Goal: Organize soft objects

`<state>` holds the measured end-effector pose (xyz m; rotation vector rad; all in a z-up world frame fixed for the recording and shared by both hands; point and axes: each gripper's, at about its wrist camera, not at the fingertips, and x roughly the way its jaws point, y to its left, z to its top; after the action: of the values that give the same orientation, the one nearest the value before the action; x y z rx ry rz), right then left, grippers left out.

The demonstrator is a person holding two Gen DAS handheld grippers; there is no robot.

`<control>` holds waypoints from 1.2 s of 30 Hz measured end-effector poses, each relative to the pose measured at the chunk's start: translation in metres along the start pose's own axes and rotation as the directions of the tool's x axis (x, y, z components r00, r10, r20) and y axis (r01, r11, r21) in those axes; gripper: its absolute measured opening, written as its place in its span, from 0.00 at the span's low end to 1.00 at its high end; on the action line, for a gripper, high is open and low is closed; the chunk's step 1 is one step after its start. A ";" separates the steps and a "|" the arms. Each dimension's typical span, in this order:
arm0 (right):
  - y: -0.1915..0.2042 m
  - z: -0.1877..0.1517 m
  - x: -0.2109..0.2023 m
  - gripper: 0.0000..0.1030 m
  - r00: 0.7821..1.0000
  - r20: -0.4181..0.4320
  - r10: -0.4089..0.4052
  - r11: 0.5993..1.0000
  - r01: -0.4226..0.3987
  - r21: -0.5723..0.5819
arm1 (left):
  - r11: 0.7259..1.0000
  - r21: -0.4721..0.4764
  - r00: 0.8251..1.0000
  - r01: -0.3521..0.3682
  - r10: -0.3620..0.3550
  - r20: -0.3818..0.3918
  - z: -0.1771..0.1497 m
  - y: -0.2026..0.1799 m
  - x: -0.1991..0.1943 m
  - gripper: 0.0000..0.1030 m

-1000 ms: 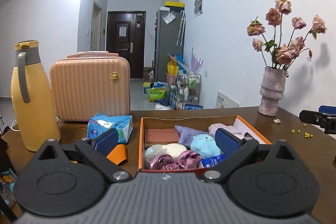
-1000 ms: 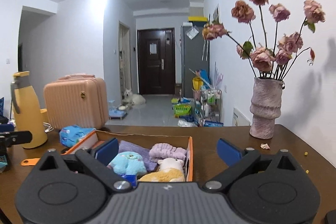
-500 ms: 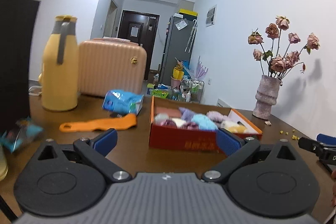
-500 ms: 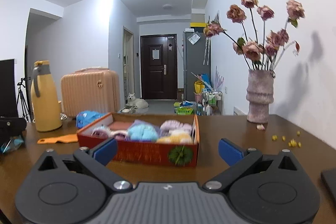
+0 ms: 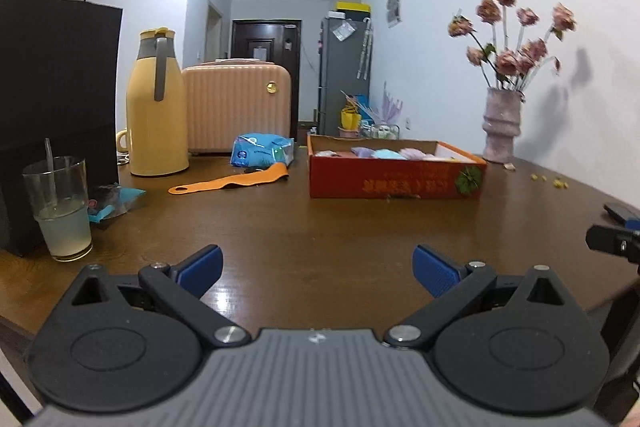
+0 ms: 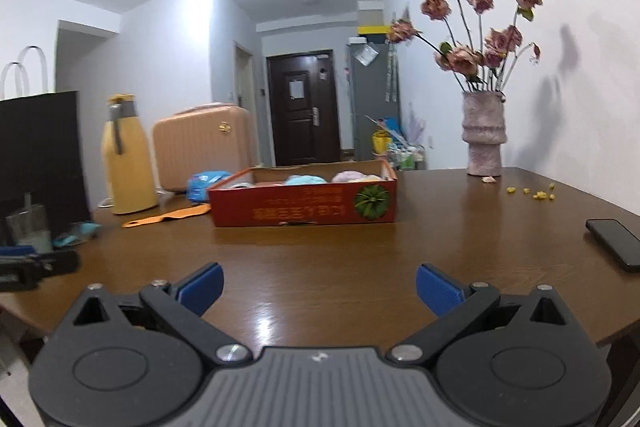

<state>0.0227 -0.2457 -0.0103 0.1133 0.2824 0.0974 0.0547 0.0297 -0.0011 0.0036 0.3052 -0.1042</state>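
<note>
A red cardboard box [image 5: 396, 181] [image 6: 304, 207] stands on the brown table and holds several soft items; only their pastel tops show over the rim, a light blue plush [image 6: 306, 180] among them. My left gripper [image 5: 316, 267] is open and empty, low over the near table edge, well short of the box. In the same way my right gripper [image 6: 319, 285] is open with nothing between its blue pads. A blue tissue pack [image 5: 262, 150] and an orange strap [image 5: 230, 182] lie left of the box.
At the left stand a black paper bag [image 5: 56, 107], a glass of cloudy drink [image 5: 60, 209], a yellow flask [image 5: 157, 107] and a peach case [image 5: 238, 107]. A vase of dried roses [image 6: 482, 135] is at the back right, yellow crumbs [image 6: 534, 193] near it. A phone [image 6: 614, 243] lies at right.
Both grippers have pulled back and dropped from over the box to the near table edge. The box now looks farther off and is seen side-on. Both stayed open.
</note>
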 end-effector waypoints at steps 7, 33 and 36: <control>0.009 0.000 -0.011 1.00 0.998 0.058 -0.021 1.000 0.021 0.000 | 1.000 0.006 0.999 0.008 -0.008 0.042 0.007 -0.008 -0.013 1.00; 0.015 0.001 -0.011 1.00 0.997 0.078 -0.022 0.999 0.024 -0.028 | 1.000 -0.006 0.998 0.004 -0.004 0.060 0.010 -0.006 -0.018 1.00; 0.013 0.001 -0.011 1.00 0.997 0.075 -0.022 0.999 0.024 -0.025 | 1.000 -0.007 0.998 0.005 -0.005 0.060 0.010 -0.006 -0.018 1.00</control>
<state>0.0118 -0.2340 -0.0047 0.0876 0.2080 0.0736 0.0400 0.0251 0.0139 -0.0071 0.2454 -0.1077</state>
